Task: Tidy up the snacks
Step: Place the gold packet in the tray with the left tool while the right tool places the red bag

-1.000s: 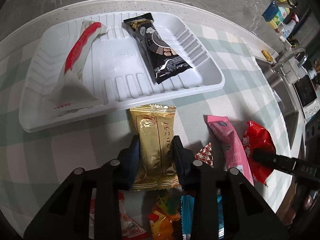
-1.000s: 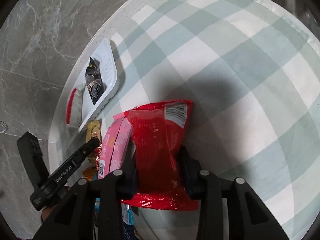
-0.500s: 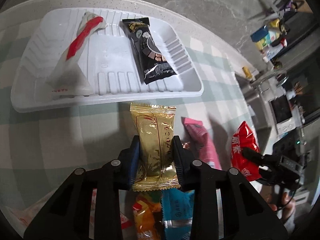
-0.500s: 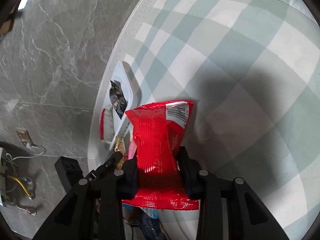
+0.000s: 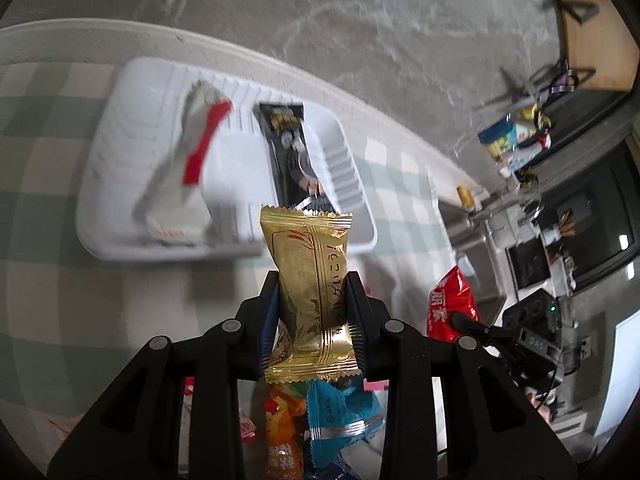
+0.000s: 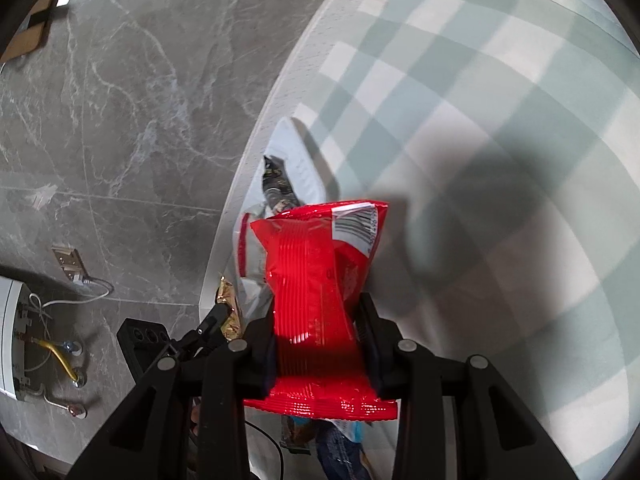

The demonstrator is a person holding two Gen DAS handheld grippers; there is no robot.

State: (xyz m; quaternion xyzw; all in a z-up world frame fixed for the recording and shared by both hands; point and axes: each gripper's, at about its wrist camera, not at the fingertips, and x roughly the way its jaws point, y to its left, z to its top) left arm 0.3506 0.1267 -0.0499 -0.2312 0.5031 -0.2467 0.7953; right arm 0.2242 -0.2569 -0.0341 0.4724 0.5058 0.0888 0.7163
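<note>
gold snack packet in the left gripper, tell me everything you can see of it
The gold snack packet is a shiny foil pillow pack with crimped, serrated ends, a thin dark outline with a wheat motif and dark characters down one side. It stands lengthwise, pinched at its lower middle by the left gripper, raised off the checked cloth, its top end in front of the white tray. Only the pads touch it.

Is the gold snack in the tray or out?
Out. The gold snack is clamped in the left tool, lifted above the table, short of the white tray.
</note>
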